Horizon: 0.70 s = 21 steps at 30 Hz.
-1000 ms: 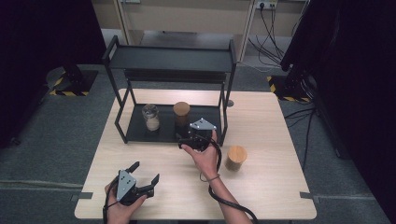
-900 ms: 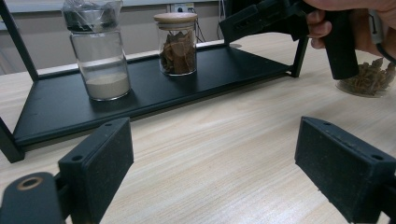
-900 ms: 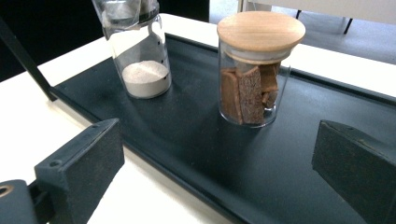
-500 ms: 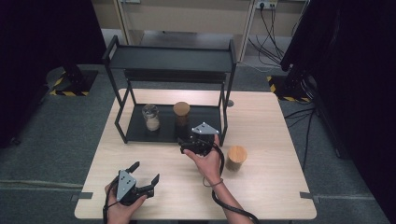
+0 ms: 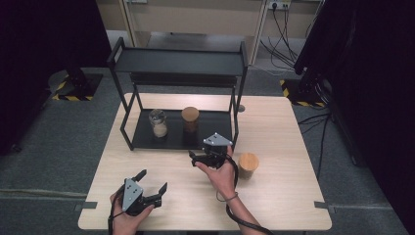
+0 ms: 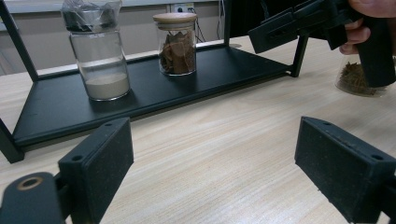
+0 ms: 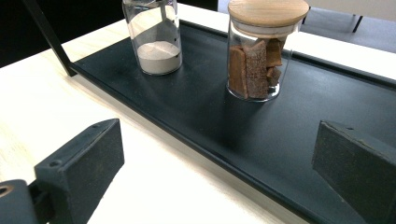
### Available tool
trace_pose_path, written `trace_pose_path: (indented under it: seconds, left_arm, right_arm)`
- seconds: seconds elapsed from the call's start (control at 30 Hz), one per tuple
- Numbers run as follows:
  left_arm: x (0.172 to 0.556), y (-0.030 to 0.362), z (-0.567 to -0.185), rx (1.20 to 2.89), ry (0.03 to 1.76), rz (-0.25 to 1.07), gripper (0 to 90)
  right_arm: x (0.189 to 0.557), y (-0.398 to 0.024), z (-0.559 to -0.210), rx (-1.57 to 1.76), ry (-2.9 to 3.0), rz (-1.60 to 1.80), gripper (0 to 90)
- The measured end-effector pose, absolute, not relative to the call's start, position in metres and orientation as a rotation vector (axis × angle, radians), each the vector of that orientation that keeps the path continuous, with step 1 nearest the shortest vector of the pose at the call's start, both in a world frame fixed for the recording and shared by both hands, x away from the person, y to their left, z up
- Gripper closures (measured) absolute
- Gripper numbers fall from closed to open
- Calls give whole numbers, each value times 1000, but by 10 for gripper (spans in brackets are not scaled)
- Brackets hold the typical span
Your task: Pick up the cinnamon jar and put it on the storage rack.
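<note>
The right gripper point(image 5: 200, 157) hovers with jaws spread and empty at the front edge of the black shelf point(image 5: 171, 139), aimed at the wood-lidded jar of bark pieces point(image 7: 260, 49) standing upright on it; glass, likely smooth and breakable, best pinched mid-body; the left gripper point(image 5: 152, 183) waits agape near the table's point(image 5: 284, 205) front edge.

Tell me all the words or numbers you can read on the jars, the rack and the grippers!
None can be read.
Jar with powder: plain glass, no label.
Jar with brown pieces: plain wooden lid, no label.
Jar on the table: plain lid, no label.
Rack: plain black, no writing.
Left gripper and right gripper: no writing visible.
Floor stripes: yellow and black, no words.
</note>
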State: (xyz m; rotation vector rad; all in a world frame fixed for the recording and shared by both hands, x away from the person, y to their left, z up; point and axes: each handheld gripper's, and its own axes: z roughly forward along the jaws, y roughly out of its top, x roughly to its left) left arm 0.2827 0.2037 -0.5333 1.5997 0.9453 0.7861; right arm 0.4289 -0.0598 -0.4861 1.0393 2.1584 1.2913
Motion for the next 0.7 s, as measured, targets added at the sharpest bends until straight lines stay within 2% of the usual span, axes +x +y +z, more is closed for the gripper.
trace_pose_path:
  seconds: [0.7]
  left_arm:
    - [282,203,-533,1599,945,785,111]
  right_arm:
    - [411,-72,-491,1032,2161,1308,26]
